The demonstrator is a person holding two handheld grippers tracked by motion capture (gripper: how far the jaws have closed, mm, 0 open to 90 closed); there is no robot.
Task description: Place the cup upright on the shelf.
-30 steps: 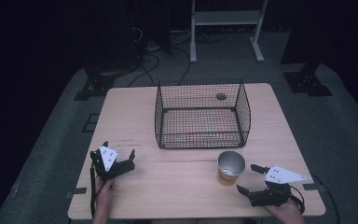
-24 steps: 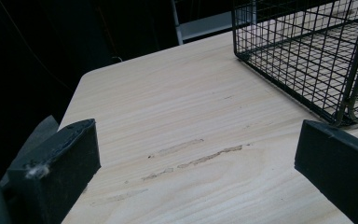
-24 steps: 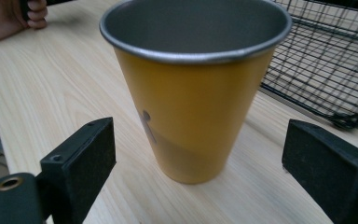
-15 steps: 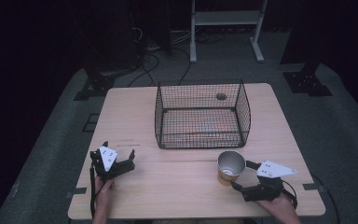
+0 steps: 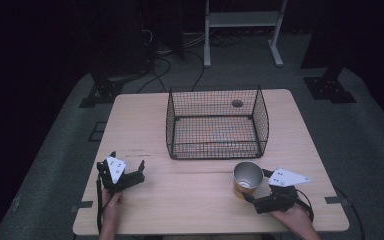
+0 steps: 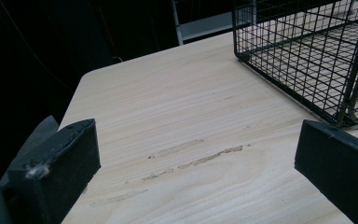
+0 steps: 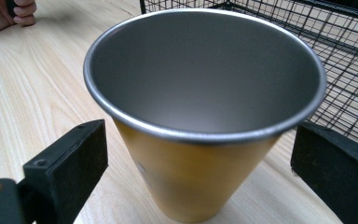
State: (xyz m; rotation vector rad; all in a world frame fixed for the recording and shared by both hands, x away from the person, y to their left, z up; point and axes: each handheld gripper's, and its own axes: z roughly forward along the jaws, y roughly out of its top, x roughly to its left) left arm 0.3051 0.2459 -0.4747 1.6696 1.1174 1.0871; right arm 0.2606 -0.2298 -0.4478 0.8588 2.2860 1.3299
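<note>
Two black jaws of the right gripper [image 7: 200, 172] stand spread on either side of the tapered metal cup with a yellow outer wall and a grey inside [image 7: 205, 107], and in the right gripper view neither pad touches it yet. The cup stands upright near the front edge of the pale wooden tabletop [image 5: 190, 200], toward its right corner, just in front of the black wire basket [image 5: 215, 125] that sits at the middle of the back half.

Its shape is the main risk, as I judge it: the wall narrows toward the base, so pads closing low could squeeze it upward and out, or one pad meeting it first could push it over or slide it into the basket's front wall. A grip set high, near the flared rim, may tilt it when it is lifted. The smooth metal adds to the chance of slipping.

The left gripper [image 5: 120, 175] rests near the front left corner, jaws spread with nothing between them, too far off to steady the cup.
</note>
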